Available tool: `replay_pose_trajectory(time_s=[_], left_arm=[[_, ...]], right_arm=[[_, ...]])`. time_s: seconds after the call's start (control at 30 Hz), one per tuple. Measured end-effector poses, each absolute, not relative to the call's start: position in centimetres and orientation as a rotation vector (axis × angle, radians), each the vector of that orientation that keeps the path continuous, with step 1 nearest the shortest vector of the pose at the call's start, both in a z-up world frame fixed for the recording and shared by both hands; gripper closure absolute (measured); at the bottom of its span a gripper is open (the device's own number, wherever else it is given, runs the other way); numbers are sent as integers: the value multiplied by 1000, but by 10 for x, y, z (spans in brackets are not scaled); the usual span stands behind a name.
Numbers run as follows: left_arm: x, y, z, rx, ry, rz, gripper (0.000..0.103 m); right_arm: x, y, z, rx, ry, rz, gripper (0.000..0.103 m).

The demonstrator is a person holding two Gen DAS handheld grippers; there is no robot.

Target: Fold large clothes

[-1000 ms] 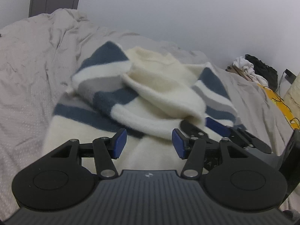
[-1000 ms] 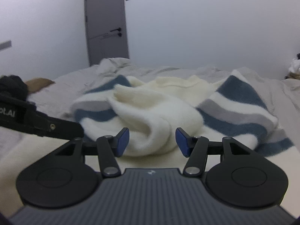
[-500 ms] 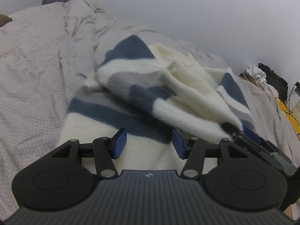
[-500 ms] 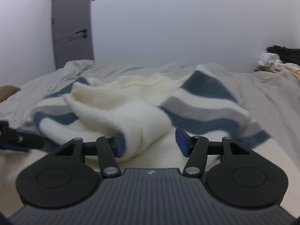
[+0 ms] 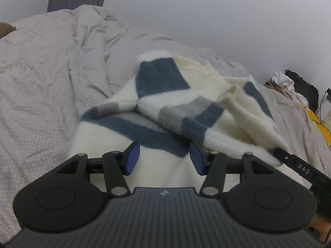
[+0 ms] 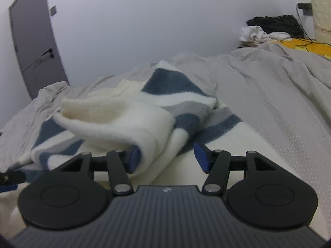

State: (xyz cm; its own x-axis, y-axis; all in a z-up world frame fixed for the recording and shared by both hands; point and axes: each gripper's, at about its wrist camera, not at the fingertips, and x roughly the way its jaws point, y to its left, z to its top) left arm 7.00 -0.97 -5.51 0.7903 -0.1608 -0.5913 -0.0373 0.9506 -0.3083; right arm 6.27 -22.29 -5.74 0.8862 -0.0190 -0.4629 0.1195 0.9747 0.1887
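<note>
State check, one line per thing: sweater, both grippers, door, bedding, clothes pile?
striped sweater: crumpled on the bed, not folded, sleeve end between the right gripper's jaws.
left gripper: open, nothing gripped.
right gripper: jaws just closing, not yet clamped, sleeve against one pad only.
door: closed.
bed cover: wrinkled.
clothes pile: heaped, unfolded.

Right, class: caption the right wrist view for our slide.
Right gripper closing around a cream sleeve fold of the striped sweater on the bed.
</note>
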Motion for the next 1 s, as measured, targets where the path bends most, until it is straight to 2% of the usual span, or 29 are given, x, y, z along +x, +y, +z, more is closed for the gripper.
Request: replay_pose_trajectory(time_s=[0.03,0.1,0.6,0.9,1.0], left_arm=[[70,-10,-55,-316,658,-69,43],[71,-10,-56,-318,653,-69,43],[75,-17,-57,-290,650,-51,43],[79,-16,-57,-306,667,-27,43],[80,-12,-57,-316,664,-13,43]], right_arm=[[61,-221,-56,207,475,-62,58],[60,-220,-53,198,476,-43,63],[49,-259,-35,284,470,-186,63],[57,-216,-29,152,436,114,61],[68,-192,-29,78,444,227,50]])
